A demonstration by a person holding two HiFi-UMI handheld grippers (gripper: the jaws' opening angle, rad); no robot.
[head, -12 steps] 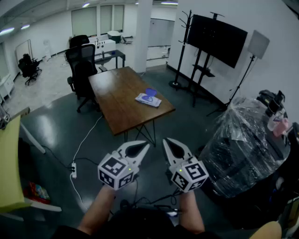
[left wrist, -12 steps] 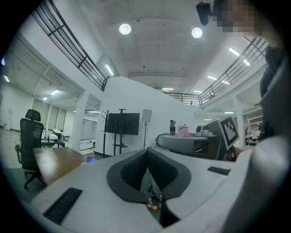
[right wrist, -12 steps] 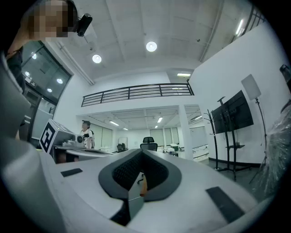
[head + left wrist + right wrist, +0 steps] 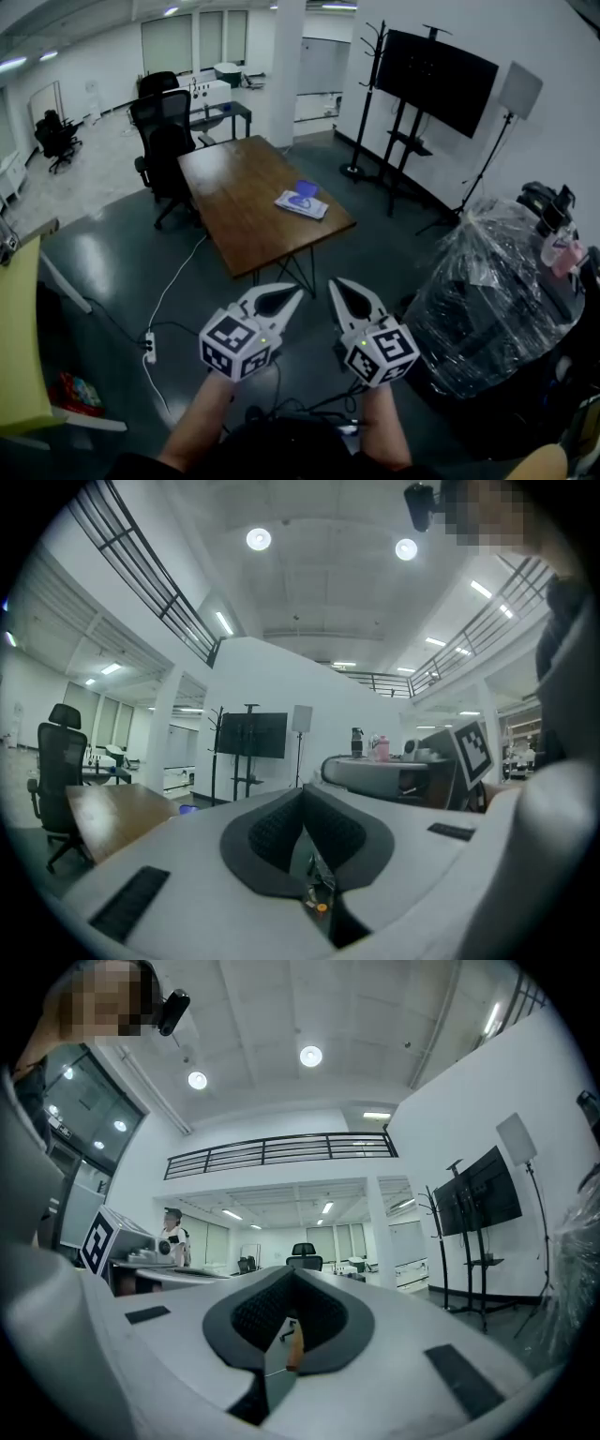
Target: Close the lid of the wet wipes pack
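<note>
The wet wipes pack [image 4: 301,202] lies flat near the right edge of a brown wooden table [image 4: 234,192], its blue lid standing open. It shows as a small blue spot [image 4: 187,808] far off in the left gripper view. Both grippers are held low and close to me, well short of the table. My left gripper [image 4: 298,292] is shut with nothing in it, its dark pads meeting at the tip [image 4: 302,791]. Beside it, my right gripper [image 4: 333,281] is also shut and empty [image 4: 292,1271]. The pack does not show in the right gripper view.
Black office chairs [image 4: 167,131] stand at the table's far side. A television on a stand [image 4: 433,67] and a coat rack [image 4: 367,56] are at the right. A plastic-wrapped bundle [image 4: 487,300] sits near right, a power strip and cable [image 4: 148,342] on the floor.
The head view has drifted a touch, so the table and pack sit slightly lower and further right. Both grippers stay shut in the same place.
</note>
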